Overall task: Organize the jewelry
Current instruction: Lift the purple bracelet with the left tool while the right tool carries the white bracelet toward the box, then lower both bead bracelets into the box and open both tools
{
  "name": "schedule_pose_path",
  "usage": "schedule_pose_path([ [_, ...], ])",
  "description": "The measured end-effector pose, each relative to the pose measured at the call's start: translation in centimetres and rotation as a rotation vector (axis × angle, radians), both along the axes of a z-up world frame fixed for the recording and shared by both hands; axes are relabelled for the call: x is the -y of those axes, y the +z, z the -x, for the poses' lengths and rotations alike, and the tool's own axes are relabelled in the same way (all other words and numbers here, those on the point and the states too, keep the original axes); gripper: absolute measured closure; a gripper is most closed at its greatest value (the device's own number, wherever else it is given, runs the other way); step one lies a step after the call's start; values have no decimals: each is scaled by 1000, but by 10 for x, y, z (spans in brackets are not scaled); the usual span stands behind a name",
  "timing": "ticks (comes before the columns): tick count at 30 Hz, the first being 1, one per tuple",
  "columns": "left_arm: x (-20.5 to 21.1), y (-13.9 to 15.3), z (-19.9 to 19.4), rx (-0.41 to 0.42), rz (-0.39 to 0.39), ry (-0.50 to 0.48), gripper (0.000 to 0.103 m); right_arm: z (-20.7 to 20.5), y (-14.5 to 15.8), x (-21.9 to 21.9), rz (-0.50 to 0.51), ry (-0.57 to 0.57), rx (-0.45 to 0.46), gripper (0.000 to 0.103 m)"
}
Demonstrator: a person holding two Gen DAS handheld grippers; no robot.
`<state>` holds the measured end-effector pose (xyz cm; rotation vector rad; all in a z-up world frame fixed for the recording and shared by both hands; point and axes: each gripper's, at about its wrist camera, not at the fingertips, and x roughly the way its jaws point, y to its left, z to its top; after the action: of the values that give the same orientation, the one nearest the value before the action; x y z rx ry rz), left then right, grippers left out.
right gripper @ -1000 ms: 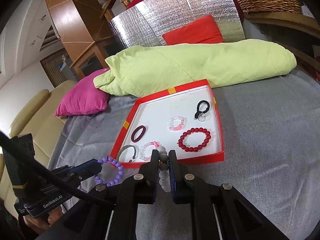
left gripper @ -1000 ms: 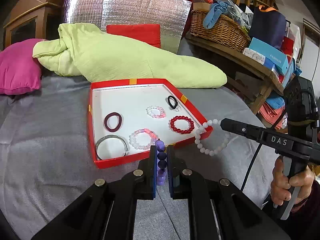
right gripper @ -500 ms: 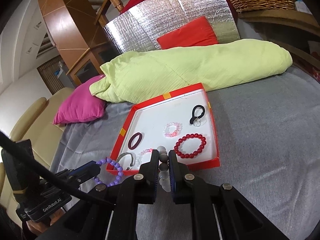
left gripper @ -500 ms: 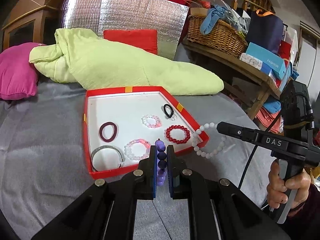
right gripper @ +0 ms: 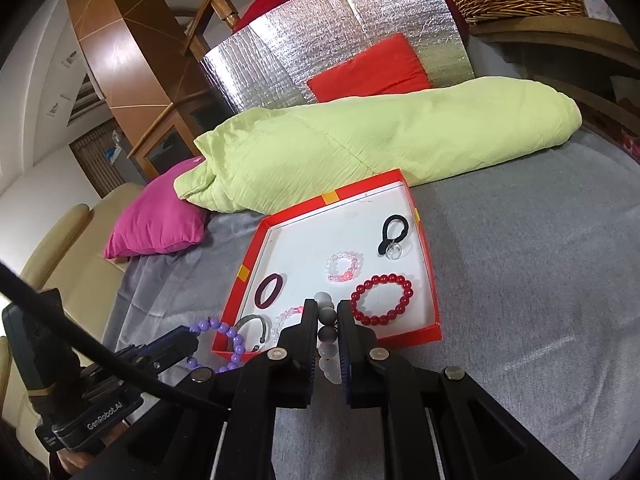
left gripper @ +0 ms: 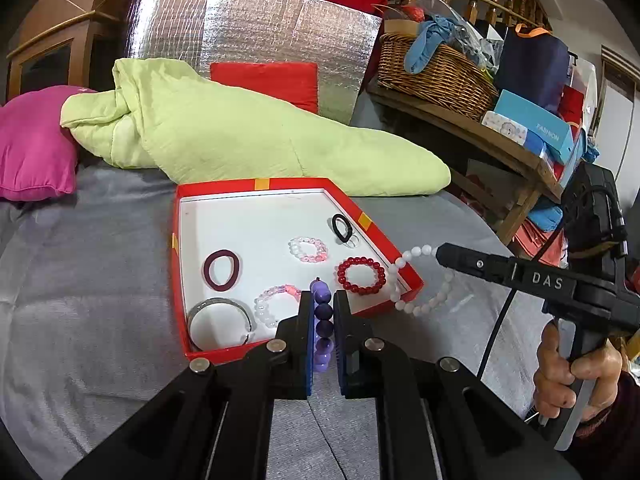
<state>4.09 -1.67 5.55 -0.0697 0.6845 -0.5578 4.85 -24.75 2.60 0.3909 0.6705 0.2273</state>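
In the left wrist view, the left gripper (left gripper: 322,312) at the lower centre of the frame is clamped on a purple bead bracelet (left gripper: 322,322), whose beads stand in a column between the two pads. Just above it, in the middle of the frame, lies a red tray (left gripper: 404,270) with a white floor on a grey bedcover (left gripper: 88,280). Inside the tray are a dark red hair tie (left gripper: 221,270), a silver bangle (left gripper: 221,318), a clear-and-pink bead bracelet (left gripper: 276,304), a smaller pink bead bracelet (left gripper: 309,249), a red bead bracelet (left gripper: 361,275) and a black hair tie (left gripper: 341,227). At the right of the frame, the right gripper (left gripper: 440,254), held by a hand (left gripper: 576,376), is closed on a white bead bracelet (left gripper: 420,280) that hangs over the tray's right corner. In the right wrist view the same white beads sit pinched between the pads at the lower centre, and the purple bracelet hangs at the lower left, beside the tray's near left corner. A light green quilt (left gripper: 248,140) lies behind the tray.
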Motion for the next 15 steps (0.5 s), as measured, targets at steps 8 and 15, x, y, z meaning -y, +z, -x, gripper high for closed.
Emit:
schedule_pose_path([
  [8, -3, 4, -6, 14, 16, -1, 93, -20, 4, -2, -14, -22, 5, 92],
  [15, -2, 5, -24, 25, 28, 15, 93, -49, 3, -11, -36, -26, 2, 92],
])
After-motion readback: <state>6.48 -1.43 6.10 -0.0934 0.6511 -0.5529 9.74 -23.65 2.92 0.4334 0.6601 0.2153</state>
